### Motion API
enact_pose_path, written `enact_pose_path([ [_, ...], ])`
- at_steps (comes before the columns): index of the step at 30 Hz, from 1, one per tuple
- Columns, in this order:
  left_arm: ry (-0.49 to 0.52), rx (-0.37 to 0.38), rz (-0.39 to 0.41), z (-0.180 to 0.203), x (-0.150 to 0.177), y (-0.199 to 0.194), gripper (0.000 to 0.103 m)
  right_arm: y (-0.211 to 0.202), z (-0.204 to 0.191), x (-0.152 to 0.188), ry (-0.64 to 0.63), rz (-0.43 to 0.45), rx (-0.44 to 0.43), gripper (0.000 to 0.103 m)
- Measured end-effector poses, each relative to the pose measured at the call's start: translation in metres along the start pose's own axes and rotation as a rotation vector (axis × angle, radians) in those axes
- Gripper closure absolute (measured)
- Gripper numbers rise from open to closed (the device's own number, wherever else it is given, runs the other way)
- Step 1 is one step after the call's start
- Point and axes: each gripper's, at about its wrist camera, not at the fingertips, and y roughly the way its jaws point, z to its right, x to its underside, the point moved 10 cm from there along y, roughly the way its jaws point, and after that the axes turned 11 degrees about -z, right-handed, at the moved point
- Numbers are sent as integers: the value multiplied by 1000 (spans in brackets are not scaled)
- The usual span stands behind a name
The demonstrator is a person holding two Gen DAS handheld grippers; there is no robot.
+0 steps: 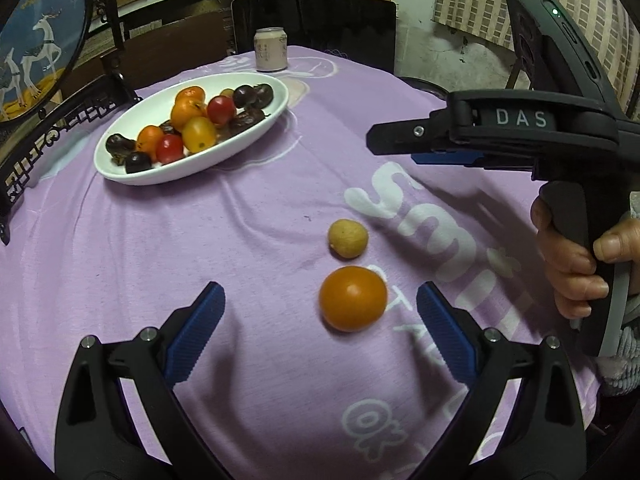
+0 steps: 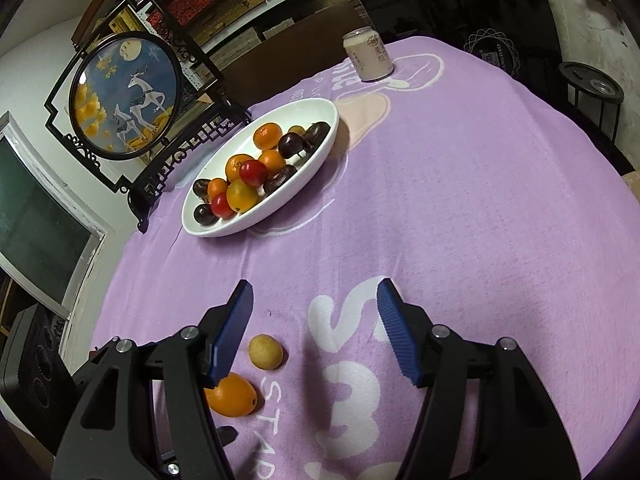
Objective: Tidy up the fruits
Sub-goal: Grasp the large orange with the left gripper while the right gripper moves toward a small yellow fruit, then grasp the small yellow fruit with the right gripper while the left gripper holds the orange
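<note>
A: Where is the fruit?
B: An orange fruit and a small yellow fruit lie on the purple-clothed surface; more fill the white dish beyond.
A: And the grippers?
B: Left gripper and right gripper both spread, holding nothing.

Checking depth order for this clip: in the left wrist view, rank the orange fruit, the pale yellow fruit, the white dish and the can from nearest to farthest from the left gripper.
From the left gripper:
1. Orange fruit, by its right finger.
2. Pale yellow fruit, just beyond it.
3. White dish, far left, holding fruit.
4. Can, at the cloth's far edge.
</note>
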Motion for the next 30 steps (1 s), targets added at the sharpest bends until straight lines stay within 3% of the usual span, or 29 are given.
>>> enact_pose_path([
  [6,34,23,-8,13,0,4,22,-2,-3,0,-9,5,-6,38],
  [9,49,47,-35,20,2,12,39,-2,-3,0,-10,4,-6,38],
  [10,52,52,-45,21,3,14,52,-2,-4,0,-12,3,-3,38],
  [12,47,48,-66,20,6,20,65,-1,-4,1,-17,0,1,38],
  [14,26,50,-62,15,5,18,65,1,-6,2,-30,-2,8,38],
  [22,-139,-100,-6,-55,5,-7,66,21,-25,18,-169,-50,73,38],
  [30,-242,-144,-25,-93,17,-9,65,33,-39,28,-268,-71,121,38],
])
